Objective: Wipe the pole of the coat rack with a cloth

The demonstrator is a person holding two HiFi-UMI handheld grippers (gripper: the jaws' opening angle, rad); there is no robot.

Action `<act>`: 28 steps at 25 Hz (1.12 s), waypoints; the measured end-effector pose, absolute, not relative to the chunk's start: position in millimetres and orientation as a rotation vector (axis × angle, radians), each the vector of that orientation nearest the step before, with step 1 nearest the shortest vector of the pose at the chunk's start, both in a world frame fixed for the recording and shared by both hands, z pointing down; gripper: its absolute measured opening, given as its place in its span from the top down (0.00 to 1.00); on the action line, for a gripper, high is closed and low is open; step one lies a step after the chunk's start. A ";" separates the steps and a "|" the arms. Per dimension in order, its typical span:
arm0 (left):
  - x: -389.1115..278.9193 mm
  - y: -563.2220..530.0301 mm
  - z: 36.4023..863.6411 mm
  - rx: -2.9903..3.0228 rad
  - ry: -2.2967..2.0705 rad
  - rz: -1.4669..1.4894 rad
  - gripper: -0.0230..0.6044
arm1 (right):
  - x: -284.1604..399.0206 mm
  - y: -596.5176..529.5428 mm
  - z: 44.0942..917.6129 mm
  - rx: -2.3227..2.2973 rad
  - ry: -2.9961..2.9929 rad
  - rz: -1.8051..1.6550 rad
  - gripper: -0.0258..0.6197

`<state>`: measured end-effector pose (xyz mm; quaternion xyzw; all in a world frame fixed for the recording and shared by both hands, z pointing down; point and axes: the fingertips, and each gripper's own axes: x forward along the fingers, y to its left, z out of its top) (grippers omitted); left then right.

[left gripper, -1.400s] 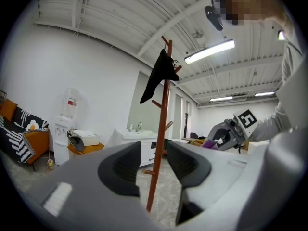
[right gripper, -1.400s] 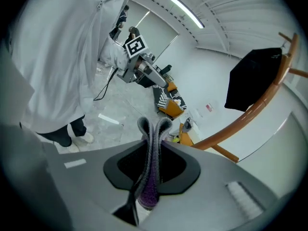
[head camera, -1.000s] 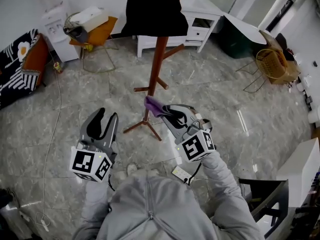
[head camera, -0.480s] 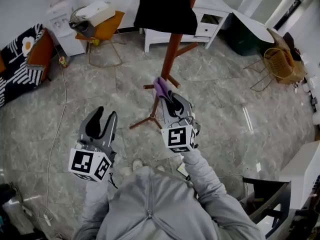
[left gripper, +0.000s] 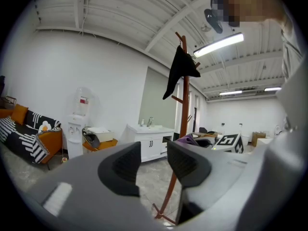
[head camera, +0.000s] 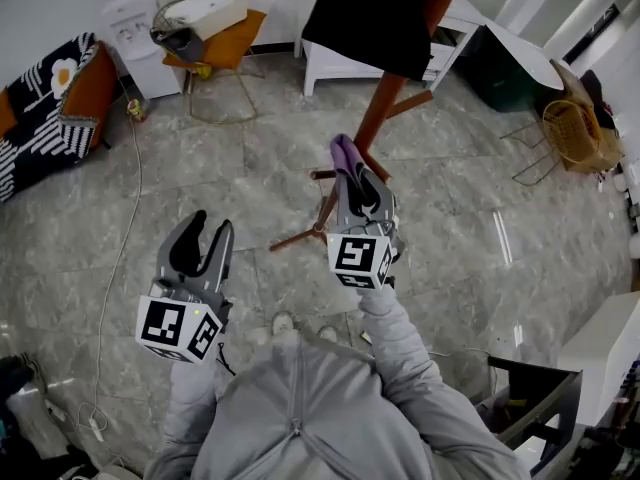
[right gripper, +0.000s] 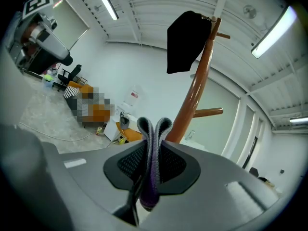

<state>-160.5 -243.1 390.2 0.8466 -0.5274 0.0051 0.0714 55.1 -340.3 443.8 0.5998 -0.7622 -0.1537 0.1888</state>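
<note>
The coat rack's reddish-brown wooden pole (head camera: 385, 108) rises from splayed feet, with a black garment (head camera: 372, 18) hung near its top. My right gripper (head camera: 352, 178) is shut on a folded purple cloth (head camera: 345, 155), held close to the lower pole, just in front of it. In the right gripper view the cloth (right gripper: 152, 143) stands pinched between the jaws, the pole (right gripper: 195, 93) right behind it. My left gripper (head camera: 203, 240) hangs open and empty to the left, apart from the rack; its view shows the pole (left gripper: 185, 109) ahead.
A white cabinet (head camera: 345, 63) stands behind the rack. An orange chair (head camera: 215, 53) and water dispenser (head camera: 135, 28) sit at back left, a patterned sofa (head camera: 45, 118) at far left, a wicker basket (head camera: 575, 128) at right. A cable (head camera: 115, 258) trails over the marble floor.
My right gripper has lifted and moved forward with the cloth, closing in on the pole. The head view has tilted up. The left gripper has held its place.
</note>
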 end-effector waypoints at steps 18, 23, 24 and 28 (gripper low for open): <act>-168.7 -274.3 407.2 2.545 -1.495 0.006 0.68 | 38.1 -368.2 503.1 1.558 -2.118 -0.240 0.87; -164.9 -275.2 406.0 2.551 -1.480 0.007 0.68 | 17.2 -357.9 495.0 1.511 -2.248 -0.186 0.87; -164.8 -275.2 406.5 2.552 -1.480 0.004 0.68 | 13.4 -356.7 492.2 1.504 -2.279 -0.172 0.87; -164.6 -273.7 407.5 2.551 -1.485 -0.001 0.68 | 1.3 -350.9 487.4 1.462 -2.334 -0.129 0.87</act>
